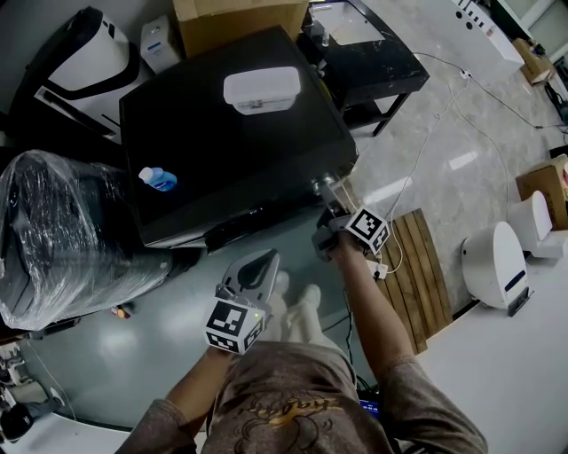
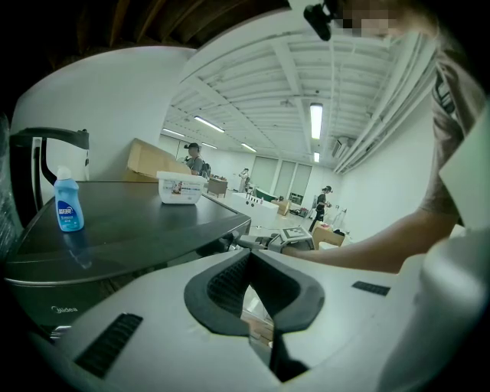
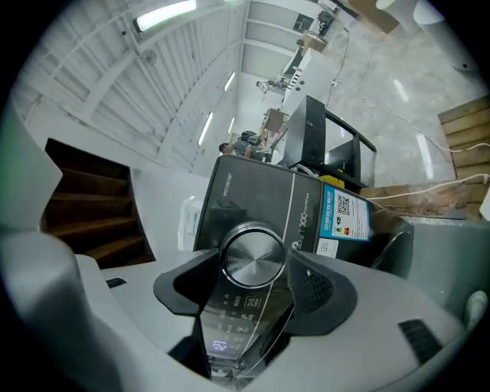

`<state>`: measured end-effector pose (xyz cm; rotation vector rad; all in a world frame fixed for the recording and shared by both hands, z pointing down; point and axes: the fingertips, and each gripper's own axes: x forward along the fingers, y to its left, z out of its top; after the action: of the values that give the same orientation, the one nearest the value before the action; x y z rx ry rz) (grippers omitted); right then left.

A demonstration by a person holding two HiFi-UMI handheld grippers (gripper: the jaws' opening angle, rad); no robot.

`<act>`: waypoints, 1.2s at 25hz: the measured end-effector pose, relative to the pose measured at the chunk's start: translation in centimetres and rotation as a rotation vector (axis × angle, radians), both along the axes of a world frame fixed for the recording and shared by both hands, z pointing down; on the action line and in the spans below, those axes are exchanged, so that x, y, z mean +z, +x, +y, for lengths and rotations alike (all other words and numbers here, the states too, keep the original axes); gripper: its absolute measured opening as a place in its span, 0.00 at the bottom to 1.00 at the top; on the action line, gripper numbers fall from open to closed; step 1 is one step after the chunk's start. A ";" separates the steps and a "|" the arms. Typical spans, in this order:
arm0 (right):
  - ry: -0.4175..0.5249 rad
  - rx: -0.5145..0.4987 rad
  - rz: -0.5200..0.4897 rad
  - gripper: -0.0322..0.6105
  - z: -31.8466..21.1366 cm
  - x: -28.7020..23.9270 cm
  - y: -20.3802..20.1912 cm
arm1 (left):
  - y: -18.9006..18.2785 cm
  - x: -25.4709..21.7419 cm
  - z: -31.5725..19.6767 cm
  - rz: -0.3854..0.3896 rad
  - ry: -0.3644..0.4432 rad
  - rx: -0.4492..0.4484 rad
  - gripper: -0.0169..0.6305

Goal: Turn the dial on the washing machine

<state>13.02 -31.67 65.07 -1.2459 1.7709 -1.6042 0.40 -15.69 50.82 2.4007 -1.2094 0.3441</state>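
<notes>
The black washing machine (image 1: 231,151) stands in front of me, its top seen from above in the head view. Its round silver dial (image 3: 253,256) sits on the front control panel near the right corner (image 1: 325,184). My right gripper (image 3: 257,268) has its two dark pads on either side of the dial and is shut on it. The head view shows that same right gripper (image 1: 330,202) pressed up to the machine's front. My left gripper (image 1: 268,260) hangs back below the machine front, jaws shut on nothing (image 2: 249,254).
A blue bottle (image 1: 160,179) and a white box (image 1: 260,90) rest on the machine's top. A plastic-wrapped bulk (image 1: 62,239) stands at the left, a wooden pallet (image 1: 419,266) with a cable at the right. Behind are a cardboard box (image 1: 240,22) and a black table (image 1: 377,62).
</notes>
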 end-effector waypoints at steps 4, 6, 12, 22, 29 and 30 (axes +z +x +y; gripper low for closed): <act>0.010 -0.013 0.030 0.45 0.5 -0.8 0.2 | -0.3 -0.4 -0.2 0.008 0.007 0.000 0.03; 0.032 -0.039 0.064 0.45 1.1 -1.9 0.3 | -0.4 -0.9 -0.4 0.014 0.016 0.000 0.03; 0.126 -0.071 0.160 0.45 3.4 -7.5 1.6 | -0.2 -3.4 -1.2 0.043 0.051 0.018 0.03; 0.321 -0.041 0.325 0.45 8.8 -18.8 4.8 | 2.3 -8.4 -1.4 0.133 0.101 0.138 0.03; 0.386 -0.133 0.516 0.45 15.8 -22.6 5.5 | 3.7 -9.8 0.3 0.165 0.077 0.252 0.03; 0.401 -0.146 0.550 0.45 16.9 -23.2 5.4 | 3.8 -9.9 0.6 0.164 0.077 0.266 0.03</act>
<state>18.46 -14.81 41.90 -1.4660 2.4142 -0.9384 4.19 -15.05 40.90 2.6036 -0.8484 0.1771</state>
